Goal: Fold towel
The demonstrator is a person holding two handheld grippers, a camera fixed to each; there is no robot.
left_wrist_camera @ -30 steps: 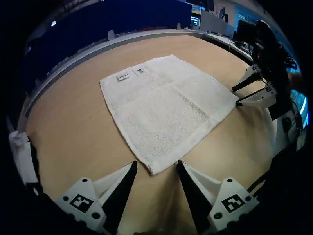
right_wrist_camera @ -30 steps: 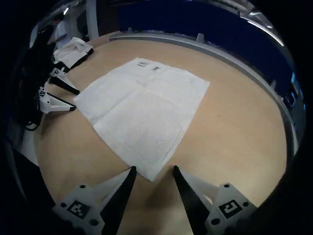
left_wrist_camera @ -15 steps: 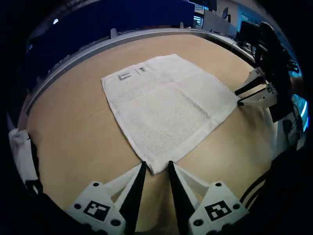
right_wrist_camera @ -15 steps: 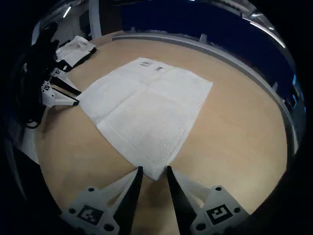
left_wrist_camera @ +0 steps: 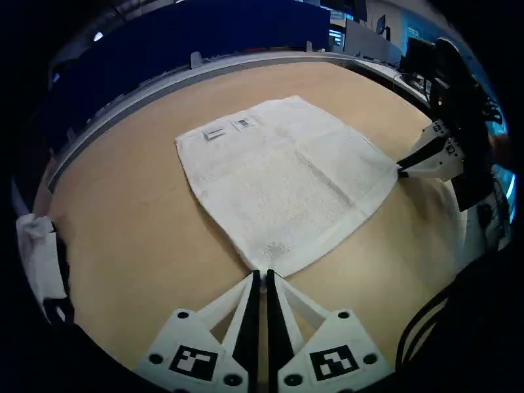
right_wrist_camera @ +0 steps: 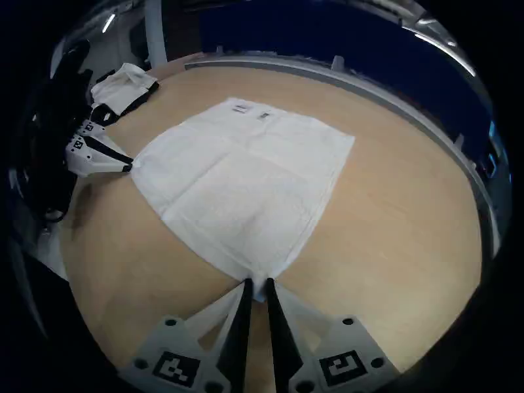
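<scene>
At the counter's near edge: both grippers are taking corner grips, and no fold is being laid yet.
Closest to the lens in the left gripper view, the left gripper (left_wrist_camera: 260,278) is pinching one near corner of the towel (left_wrist_camera: 288,177), its jaws drawn narrow with the fabric between them. The right gripper (right_wrist_camera: 255,286) is doing the same at the adjacent near corner, jaws narrow on the hem. Beyond the fingertips, the towel is lying flat and spread out on the counter (left_wrist_camera: 131,216), showing crease lines but no turned-over portion. Along its far edge, two small labels (left_wrist_camera: 229,126) are facing up. Judged from this layout, only the grasp step is being completed. Lifting both corners, carrying them to the labelled edge, aligning the hems and making any second fold are all remaining.
</scene>
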